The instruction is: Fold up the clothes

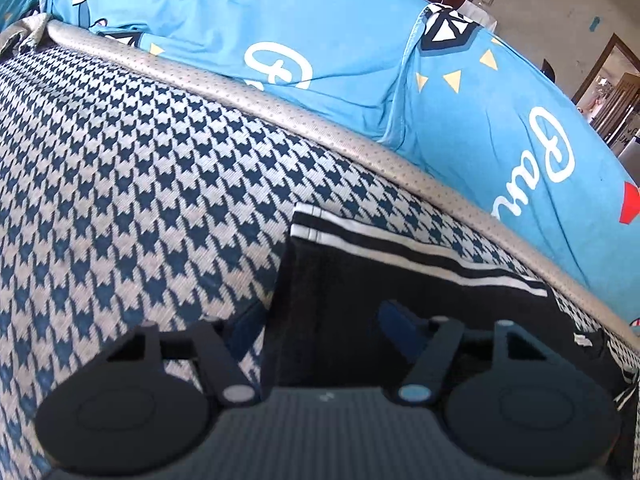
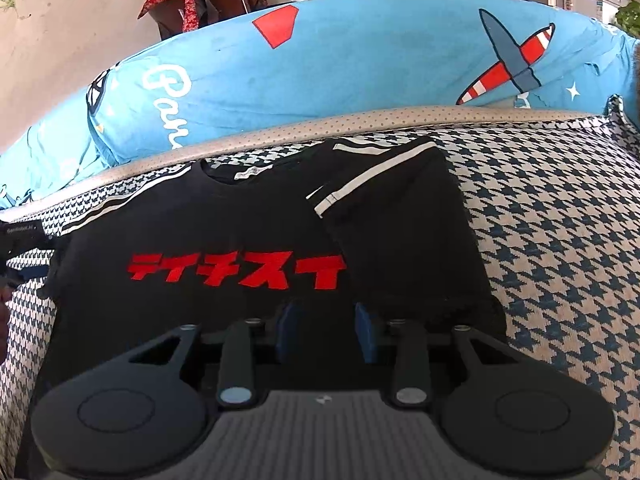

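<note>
Right now:

1. The black T-shirt (image 2: 224, 224) is lying front up on the houndstooth cushion (image 2: 560, 240), collar towards the blue pillow (image 2: 360, 60). One side panel (image 2: 404, 232) is already lying folded over the chest.
2. The left gripper (image 1: 320, 324) is standing half open, straddling the edge of the unfolded striped sleeve (image 1: 400, 248). No pad is visibly pressing on cloth.
3. The right gripper (image 2: 327, 332) is hovering narrow over the hem. I cannot tell whether it is pinching fabric.
4. Judging from this, the second side fold is coming up. It is calling for a firm bite on both layers at the sleeve, and a matching grip at the hem.
5. Lifting both ends together is keeping the crease straight and parallel to the first.
</note>
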`<action>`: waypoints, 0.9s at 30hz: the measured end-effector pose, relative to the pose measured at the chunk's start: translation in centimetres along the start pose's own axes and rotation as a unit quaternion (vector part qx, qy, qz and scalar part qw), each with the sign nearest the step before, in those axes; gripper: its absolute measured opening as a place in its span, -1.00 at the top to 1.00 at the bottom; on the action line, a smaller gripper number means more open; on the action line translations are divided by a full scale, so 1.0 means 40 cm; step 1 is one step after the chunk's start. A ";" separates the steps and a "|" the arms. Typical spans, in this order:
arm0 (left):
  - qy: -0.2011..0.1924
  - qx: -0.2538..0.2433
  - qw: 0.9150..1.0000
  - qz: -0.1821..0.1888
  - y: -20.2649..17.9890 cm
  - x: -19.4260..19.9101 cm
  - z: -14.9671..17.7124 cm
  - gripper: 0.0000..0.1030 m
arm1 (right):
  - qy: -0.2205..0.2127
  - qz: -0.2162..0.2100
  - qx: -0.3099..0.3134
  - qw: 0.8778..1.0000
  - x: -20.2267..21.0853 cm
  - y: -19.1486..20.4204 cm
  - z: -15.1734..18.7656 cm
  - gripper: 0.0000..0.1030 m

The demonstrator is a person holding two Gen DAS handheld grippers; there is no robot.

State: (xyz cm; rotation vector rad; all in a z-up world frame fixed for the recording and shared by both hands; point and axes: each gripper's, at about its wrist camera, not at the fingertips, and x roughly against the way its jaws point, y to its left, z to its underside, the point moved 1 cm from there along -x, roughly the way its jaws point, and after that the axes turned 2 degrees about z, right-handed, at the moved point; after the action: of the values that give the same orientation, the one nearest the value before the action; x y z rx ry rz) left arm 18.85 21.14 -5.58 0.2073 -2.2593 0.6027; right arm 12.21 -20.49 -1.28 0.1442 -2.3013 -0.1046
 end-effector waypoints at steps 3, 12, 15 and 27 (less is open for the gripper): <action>-0.001 0.001 1.000 0.006 0.002 -0.002 -0.003 0.10 | 0.003 0.000 0.003 1.000 -0.006 0.003 0.000 0.33; 0.000 0.005 1.000 0.019 0.006 -0.005 -0.002 0.55 | 0.007 0.002 0.006 1.000 -0.015 0.008 -0.001 0.33; -0.002 0.000 1.000 0.016 0.002 -0.007 0.000 0.55 | 0.007 0.004 0.005 1.000 -0.015 0.010 0.001 0.33; -0.029 -0.033 0.998 0.054 -0.078 0.044 0.015 0.65 | 0.005 0.010 -0.002 1.000 -0.015 -0.005 -0.005 0.32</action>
State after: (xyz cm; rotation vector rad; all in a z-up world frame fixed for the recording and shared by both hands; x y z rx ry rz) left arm 18.28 18.21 -3.55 0.0718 -2.3537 0.5836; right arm 12.77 -20.60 -1.62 0.1199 -2.2923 -0.0972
